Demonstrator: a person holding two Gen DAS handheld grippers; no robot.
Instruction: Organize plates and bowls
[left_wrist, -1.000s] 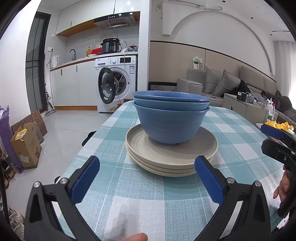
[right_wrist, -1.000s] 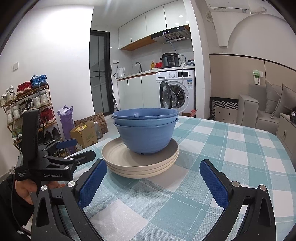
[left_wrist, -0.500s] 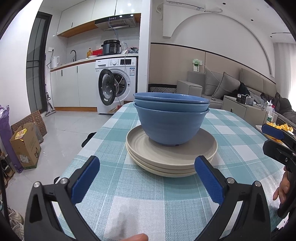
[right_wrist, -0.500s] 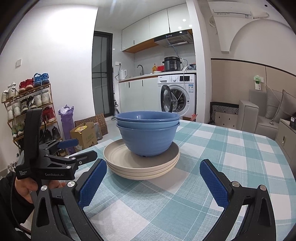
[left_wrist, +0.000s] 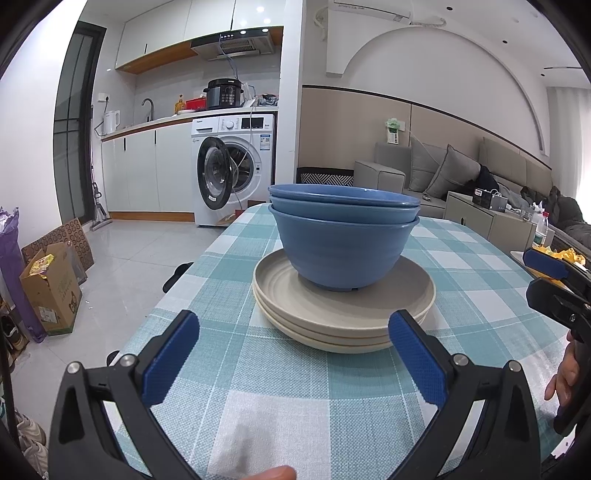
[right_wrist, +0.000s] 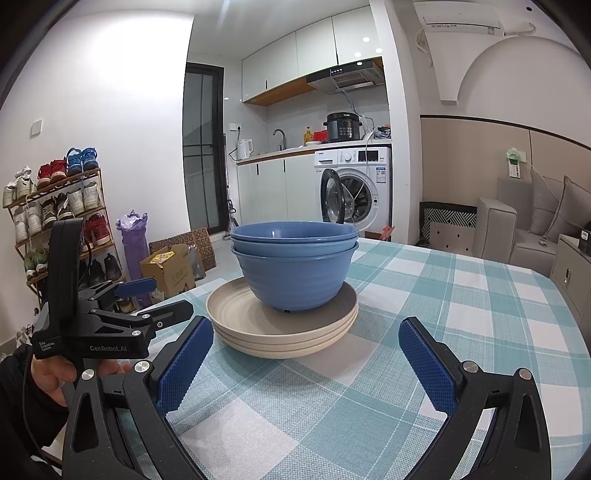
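Note:
A nested stack of blue bowls (left_wrist: 343, 251) (right_wrist: 295, 273) sits on a stack of beige plates (left_wrist: 295, 317) (right_wrist: 240, 325) on the teal checked tablecloth. My left gripper (left_wrist: 295, 354) is open and empty, held just in front of the plates. My right gripper (right_wrist: 306, 358) is open and empty, also just short of the plates on their other side. The left gripper shows at the left of the right wrist view (right_wrist: 147, 299); the right gripper shows at the right edge of the left wrist view (left_wrist: 554, 280).
The table (left_wrist: 480, 266) has its left edge near the plates, with floor below. A cardboard box (left_wrist: 51, 288), a shoe rack (right_wrist: 55, 221), a washing machine (left_wrist: 236, 166) and a sofa (left_wrist: 461, 173) stand around it.
Both views have shifted only slightly; the bowls and plates stay in place and both grippers stay open.

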